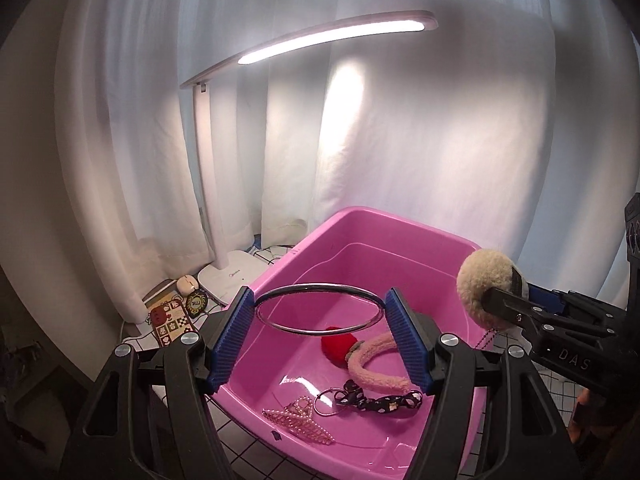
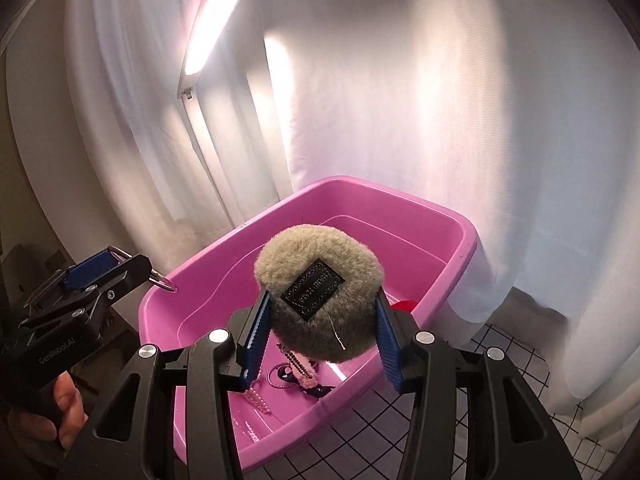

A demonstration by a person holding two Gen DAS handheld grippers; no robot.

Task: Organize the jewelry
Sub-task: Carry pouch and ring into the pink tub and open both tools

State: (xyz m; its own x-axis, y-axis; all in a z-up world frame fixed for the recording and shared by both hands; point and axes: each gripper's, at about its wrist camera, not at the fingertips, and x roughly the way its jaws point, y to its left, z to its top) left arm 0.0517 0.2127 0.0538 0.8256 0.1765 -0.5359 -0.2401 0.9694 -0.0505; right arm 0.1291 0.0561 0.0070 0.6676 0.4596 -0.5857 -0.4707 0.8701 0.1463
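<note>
My left gripper [image 1: 320, 336] is shut on a silver bangle [image 1: 318, 310] and holds it above the pink tub [image 1: 280, 272]. My right gripper [image 2: 320, 340] is shut on a fluffy beige pom-pom charm [image 2: 320, 284] with a black label and a dangling bead chain, also above the tub [image 2: 460, 264]. In the tub lie a red pom-pom [image 1: 338, 346], a fuzzy pink band [image 1: 372, 372], a pearl hair claw [image 1: 300, 420] and a black dotted strap with a key ring [image 1: 368, 400]. The right gripper shows in the left wrist view [image 1: 500, 300], the left gripper in the right wrist view [image 2: 136, 272].
A lit white desk lamp [image 1: 236, 268] stands left of the tub before a white curtain [image 1: 400, 140]. Small boxes and a badge [image 1: 172, 312] lie by the lamp base. The table has a white cloth with a black grid [image 2: 460, 420].
</note>
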